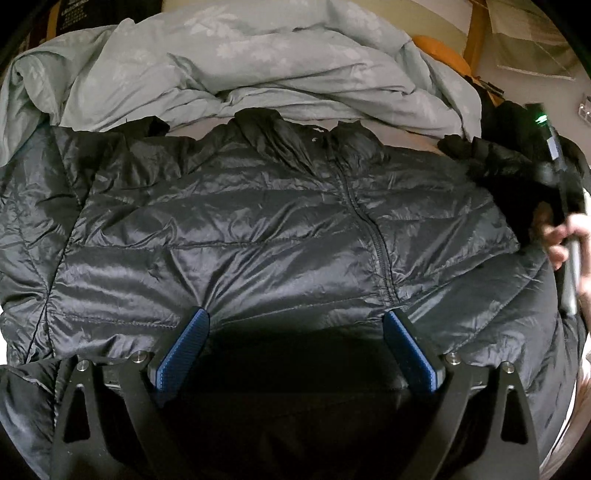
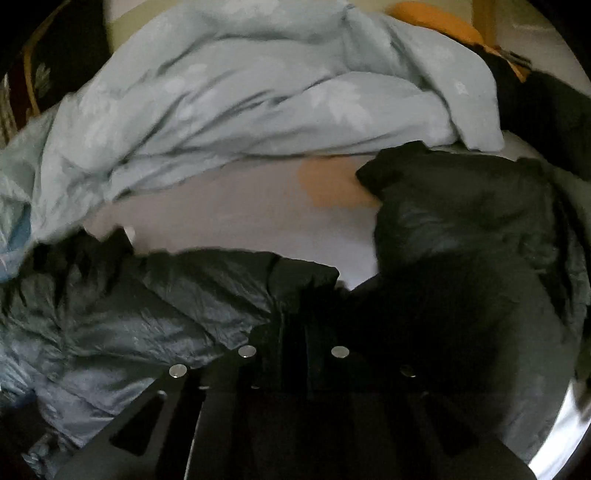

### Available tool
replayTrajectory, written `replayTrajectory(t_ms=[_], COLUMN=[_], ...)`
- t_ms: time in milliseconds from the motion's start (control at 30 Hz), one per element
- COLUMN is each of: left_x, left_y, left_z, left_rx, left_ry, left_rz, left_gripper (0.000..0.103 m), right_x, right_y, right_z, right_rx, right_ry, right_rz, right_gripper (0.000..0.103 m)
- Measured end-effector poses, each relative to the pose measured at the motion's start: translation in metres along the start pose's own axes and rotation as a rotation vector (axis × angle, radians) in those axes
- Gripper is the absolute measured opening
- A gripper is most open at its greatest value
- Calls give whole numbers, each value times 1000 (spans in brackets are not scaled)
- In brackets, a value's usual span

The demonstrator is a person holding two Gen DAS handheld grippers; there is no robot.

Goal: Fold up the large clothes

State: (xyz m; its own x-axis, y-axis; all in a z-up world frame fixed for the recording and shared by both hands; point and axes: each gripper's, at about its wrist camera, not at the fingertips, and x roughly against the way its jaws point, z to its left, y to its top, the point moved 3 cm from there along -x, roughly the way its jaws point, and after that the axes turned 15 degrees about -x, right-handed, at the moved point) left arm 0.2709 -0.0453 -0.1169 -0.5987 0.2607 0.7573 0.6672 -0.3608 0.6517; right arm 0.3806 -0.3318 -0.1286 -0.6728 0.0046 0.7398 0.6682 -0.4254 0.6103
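Note:
A black quilted puffer jacket [image 1: 258,221] lies spread front-up on the bed, its zip [image 1: 373,229] running down the middle. My left gripper [image 1: 297,323] stands open at the near hem, blue pads [image 1: 195,332] wide apart, with nothing pinched between them. At the right edge of that view a hand [image 1: 565,240] holds my right gripper by the jacket's right sleeve [image 1: 491,162]. In the right wrist view the dark fingers sit close together, and my right gripper [image 2: 297,314] is shut on a bunched fold of the jacket [image 2: 207,295]. The sleeve end [image 2: 454,199] lies ahead on the right.
A crumpled pale grey-blue duvet [image 1: 236,66] with a leaf print is heaped behind the jacket. An orange cushion [image 1: 439,51] and a wooden post [image 1: 476,33] stand at the back right. Bare pale sheet [image 2: 229,214] shows between duvet and jacket.

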Motion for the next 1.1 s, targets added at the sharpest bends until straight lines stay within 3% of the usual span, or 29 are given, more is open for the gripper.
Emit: replayTrajectory(t_ms=[33, 67, 167, 300, 467, 567, 700, 867, 1033, 1100], left_x=[-1, -1, -1, -2, -1, -2, -2, -3, -3, -3], left_y=[1, 1, 1, 2, 1, 2, 2, 2, 2, 2], left_z=[0, 1, 1, 1, 0, 1, 1, 3, 3, 3], left_rx=[0, -1, -1, 0, -1, -3, -3, -3, -3, -3], left_ry=[0, 0, 0, 0, 1, 2, 0, -2, -2, -2], left_rz=[1, 2, 1, 1, 2, 3, 1, 2, 1, 1], left_gripper=[95, 95, 95, 95, 95, 96, 96, 96, 96, 96], right_x=[12, 25, 66, 119, 145, 140, 104, 78, 70, 66], right_y=[5, 11, 28, 46, 49, 41, 33, 30, 31, 31], right_z=[-4, -6, -18, -60, -134, -160, -177, -179, -167, -166], right_rx=[-31, -54, -64, -150, -352, -371, -400, -424, -361, -360], right_ry=[31, 56, 45, 42, 46, 31, 94, 148, 2, -12], right_rz=[-21, -37, -118, -202, -182, -144, -10, 44, -3, -6], right_gripper=[14, 25, 42, 46, 47, 47, 47, 47, 47, 47])
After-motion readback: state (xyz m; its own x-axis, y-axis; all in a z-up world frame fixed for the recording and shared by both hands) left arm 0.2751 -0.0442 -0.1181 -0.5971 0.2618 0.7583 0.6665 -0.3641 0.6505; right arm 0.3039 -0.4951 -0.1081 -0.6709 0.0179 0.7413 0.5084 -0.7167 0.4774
